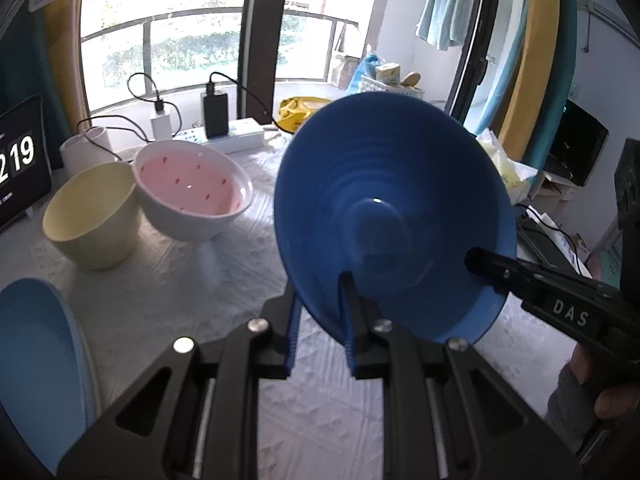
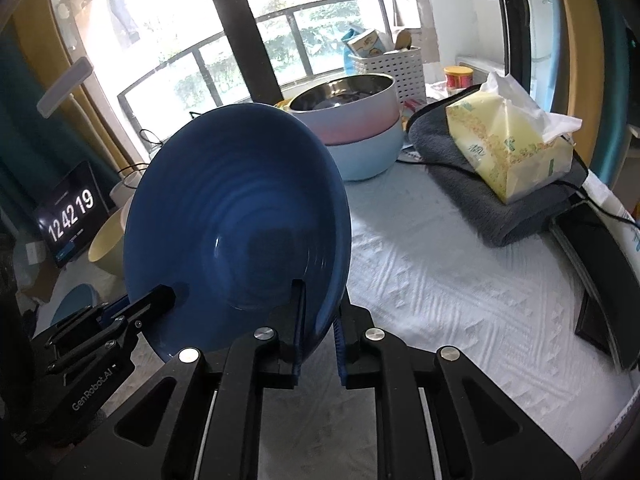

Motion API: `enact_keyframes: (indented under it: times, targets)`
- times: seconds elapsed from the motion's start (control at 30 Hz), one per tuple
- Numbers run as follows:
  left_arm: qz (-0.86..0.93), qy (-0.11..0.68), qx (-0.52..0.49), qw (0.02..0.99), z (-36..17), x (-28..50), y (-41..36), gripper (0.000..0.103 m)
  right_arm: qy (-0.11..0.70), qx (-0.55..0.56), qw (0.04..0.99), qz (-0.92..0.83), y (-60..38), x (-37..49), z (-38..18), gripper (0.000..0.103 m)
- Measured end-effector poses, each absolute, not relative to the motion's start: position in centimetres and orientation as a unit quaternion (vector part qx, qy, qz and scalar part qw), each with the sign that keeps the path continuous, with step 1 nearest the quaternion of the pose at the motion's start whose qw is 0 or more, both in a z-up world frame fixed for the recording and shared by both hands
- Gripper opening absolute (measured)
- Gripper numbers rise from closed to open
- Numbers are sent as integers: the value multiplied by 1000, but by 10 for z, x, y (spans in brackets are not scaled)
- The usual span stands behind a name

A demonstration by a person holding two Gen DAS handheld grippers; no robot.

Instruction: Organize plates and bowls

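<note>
Both grippers share one load: the left gripper and the right gripper each have their jaws clamped on the near rim of the dark blue bowl, held tilted above the desk, probably for steadiness. Beyond the bowl to its left sit a cream bowl and a pink bowl, likely stacking candidates.

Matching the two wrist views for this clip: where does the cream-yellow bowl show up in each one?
Left wrist view: the cream-yellow bowl stands at the left, beside the pink-lined bowl, on the white cloth.
Right wrist view: only a sliver of it shows at the left edge, mostly hidden behind the dark blue bowl.
Shared landmark: the digital clock, just left of the cream-yellow bowl in both.
</note>
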State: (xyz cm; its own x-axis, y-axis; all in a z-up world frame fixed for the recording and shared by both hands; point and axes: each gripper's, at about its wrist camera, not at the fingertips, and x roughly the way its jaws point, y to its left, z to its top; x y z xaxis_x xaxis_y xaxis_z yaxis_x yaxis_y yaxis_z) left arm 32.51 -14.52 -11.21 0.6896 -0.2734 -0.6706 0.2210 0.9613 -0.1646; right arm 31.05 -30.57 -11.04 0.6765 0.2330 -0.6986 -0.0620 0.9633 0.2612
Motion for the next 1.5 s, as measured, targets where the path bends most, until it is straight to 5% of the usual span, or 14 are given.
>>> enact_keyframes:
  times: [1.5]
  targets:
    - [-82, 382, -80, 917, -114, 234, -34, 20, 451, 58, 879, 145, -188, 254, -119, 24]
